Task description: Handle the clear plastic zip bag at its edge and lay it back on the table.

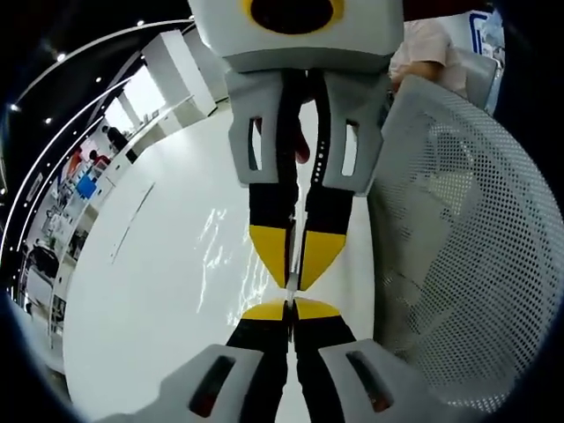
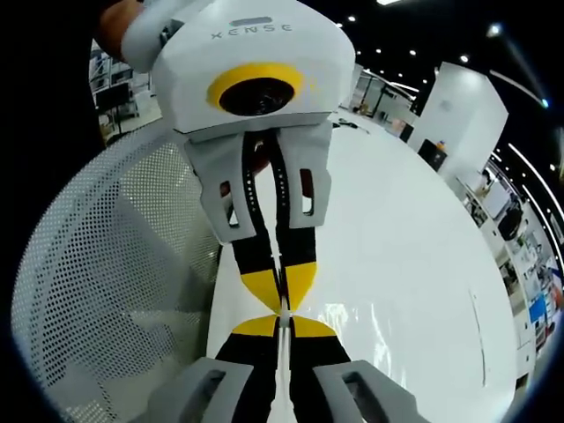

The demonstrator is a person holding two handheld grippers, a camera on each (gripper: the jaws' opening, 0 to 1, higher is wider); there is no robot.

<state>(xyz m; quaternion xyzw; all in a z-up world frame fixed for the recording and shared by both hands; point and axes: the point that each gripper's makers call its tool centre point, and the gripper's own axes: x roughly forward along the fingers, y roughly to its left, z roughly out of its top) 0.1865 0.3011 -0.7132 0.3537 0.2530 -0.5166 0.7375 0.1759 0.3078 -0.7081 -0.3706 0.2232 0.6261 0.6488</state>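
My left gripper [image 1: 290,304] and right gripper [image 1: 292,284] meet tip to tip on the clear zip bag [image 1: 231,256], its outline mostly lost against the white table [image 1: 141,291]; at three o'clock, the mesh chair [image 1: 467,247] is cut off

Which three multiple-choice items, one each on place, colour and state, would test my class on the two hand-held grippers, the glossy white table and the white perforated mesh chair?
1. In the left gripper view, the white perforated mesh chair stands:
A. right of the grippers
B. left of them
C. on the table

2. The jaw tips are:
A. red
B. yellow
C. green

3. The left gripper has its jaws:
A. wide open
B. shut
C. one missing

Answers:
1 A, the mesh lies right of the glossy white table.
2 B, yellow pads show on both grippers.
3 B, no gap shows between them.
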